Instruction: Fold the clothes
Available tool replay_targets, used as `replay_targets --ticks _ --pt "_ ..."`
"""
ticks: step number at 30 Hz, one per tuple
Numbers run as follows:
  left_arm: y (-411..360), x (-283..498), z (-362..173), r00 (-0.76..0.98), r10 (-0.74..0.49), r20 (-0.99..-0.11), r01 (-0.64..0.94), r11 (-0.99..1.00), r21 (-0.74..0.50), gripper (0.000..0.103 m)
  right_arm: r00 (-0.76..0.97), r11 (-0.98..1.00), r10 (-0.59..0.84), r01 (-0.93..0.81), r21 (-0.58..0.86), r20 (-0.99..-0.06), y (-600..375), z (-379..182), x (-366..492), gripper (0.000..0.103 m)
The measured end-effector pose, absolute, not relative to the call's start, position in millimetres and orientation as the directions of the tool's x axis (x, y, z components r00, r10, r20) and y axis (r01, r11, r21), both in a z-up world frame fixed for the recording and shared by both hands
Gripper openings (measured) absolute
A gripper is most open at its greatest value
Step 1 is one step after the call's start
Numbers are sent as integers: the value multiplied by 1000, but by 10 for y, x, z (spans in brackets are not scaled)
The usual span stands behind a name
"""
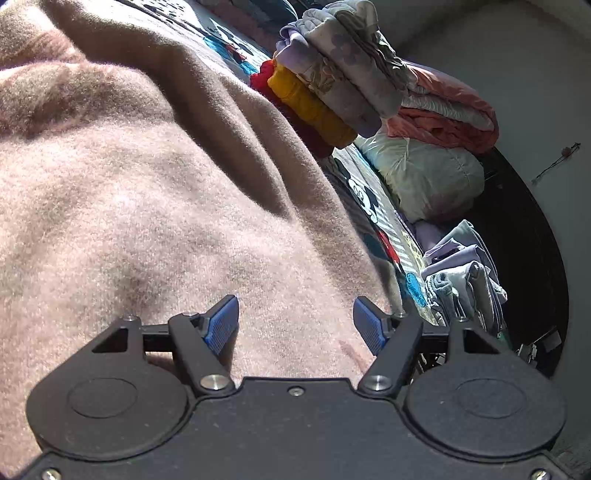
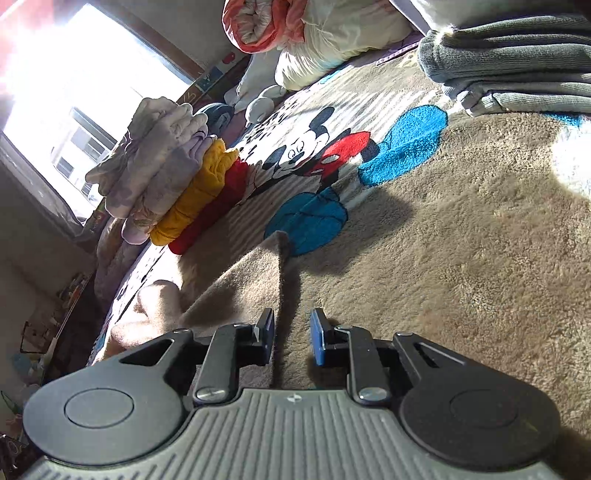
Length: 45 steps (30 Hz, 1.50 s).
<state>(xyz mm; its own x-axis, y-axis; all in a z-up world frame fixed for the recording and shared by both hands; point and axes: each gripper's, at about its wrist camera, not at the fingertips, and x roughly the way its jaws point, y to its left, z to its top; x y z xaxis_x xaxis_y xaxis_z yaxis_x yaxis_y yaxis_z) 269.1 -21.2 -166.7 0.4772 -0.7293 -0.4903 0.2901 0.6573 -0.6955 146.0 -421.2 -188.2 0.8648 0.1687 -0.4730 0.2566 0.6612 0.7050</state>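
A fuzzy pink sweater (image 1: 155,206) fills most of the left wrist view, rumpled, with a thick fold across its top. My left gripper (image 1: 295,323) hovers just over it, open, with nothing between its blue pads (image 1: 221,325). In the right wrist view a raised edge of the same pink sweater (image 2: 251,280) runs from the left toward my right gripper (image 2: 292,334). That gripper is open by a narrow gap, and the fabric ridge lies between its fingers, close to the left one. Both rest over a beige plush blanket (image 2: 461,258) with a cartoon mouse print.
A stack of folded clothes (image 1: 332,92) (image 2: 177,177), red and yellow beneath pale floral pieces, stands beyond the sweater. Folded grey garments (image 1: 465,288) (image 2: 517,55) lie to the right. An orange rolled quilt (image 2: 258,26), a white pillow (image 2: 332,37) and a bright window (image 2: 74,92) are behind.
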Motion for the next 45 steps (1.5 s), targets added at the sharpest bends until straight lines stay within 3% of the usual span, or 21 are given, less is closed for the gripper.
replay_targets --ticks 2,6,14,16,17,22,29,34,38,43,45 --pt "-224 2680 -1669 476 -729 -492 293 659 -693 68 848 710 195 225 667 -493 -4052 -1858 1465 51" --pt "-298 2611 -1665 461 -738 -494 314 656 -687 68 852 715 201 209 667 -483 -3977 -1840 1584 65" --pt "-534 2391 -1667 435 -730 -528 398 681 -614 68 854 705 222 193 683 -471 -4074 -1832 2094 63" --pt "-532 2393 -1685 433 -728 -531 403 683 -609 69 840 719 246 177 672 -484 -4038 -1825 2206 24" --pt "-529 2399 -1692 431 -729 -531 403 682 -610 69 835 744 239 170 646 -496 -3977 -1804 2227 11" --pt "-497 2420 -1696 416 -740 -528 410 671 -618 69 908 777 105 180 603 -406 -3921 -1429 1829 9" --pt "-486 2375 -1710 395 -741 -543 447 671 -591 69 817 865 7 284 413 -576 -3905 -1727 2024 9" --pt "-461 2324 -1686 388 -742 -547 469 670 -576 69 815 882 -24 290 371 -579 -3852 -1605 2009 20" --pt "-478 2226 -1662 392 -730 -560 495 681 -540 69 853 942 -101 248 227 -512 -3643 -1337 1710 22" --pt "-498 2097 -1651 403 -710 -578 519 697 -495 69 885 985 94 -17 170 -457 -3141 -1204 1394 22" --pt "-498 2053 -1652 407 -705 -581 519 702 -488 69 826 985 157 -93 144 -542 -2924 -1382 1374 18"
